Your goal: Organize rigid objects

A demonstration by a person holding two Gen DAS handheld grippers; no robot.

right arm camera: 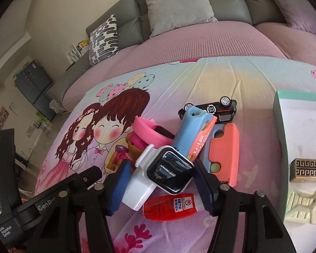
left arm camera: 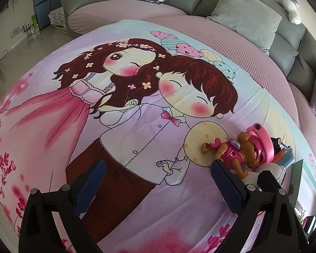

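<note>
A pile of small rigid things lies on the cartoon-print sheet [right arm camera: 200, 78]. In the right wrist view it holds a white smartwatch [right arm camera: 168, 171], a pink watch [right arm camera: 151, 132], a brown toy dog figure [right arm camera: 132, 149], a blue and orange case [right arm camera: 194, 130], an orange and grey stapler [right arm camera: 223, 154], a black toy car [right arm camera: 210, 109] and a red bottle [right arm camera: 170, 206]. My right gripper [right arm camera: 161, 181] is open, its jaws either side of the white smartwatch. My left gripper [left arm camera: 158, 174] is open and empty, its right finger beside the toy dog [left arm camera: 238, 151] and pink watch [left arm camera: 263, 141].
A mint-edged white box [right arm camera: 303, 130] stands at the right, with a gold-patterned box [right arm camera: 307, 168] and a cream plastic piece [right arm camera: 305, 206] in it. Grey sofa cushions [right arm camera: 177, 4] and pillows lie behind. The left gripper's body [right arm camera: 52, 200] sits left of my right gripper.
</note>
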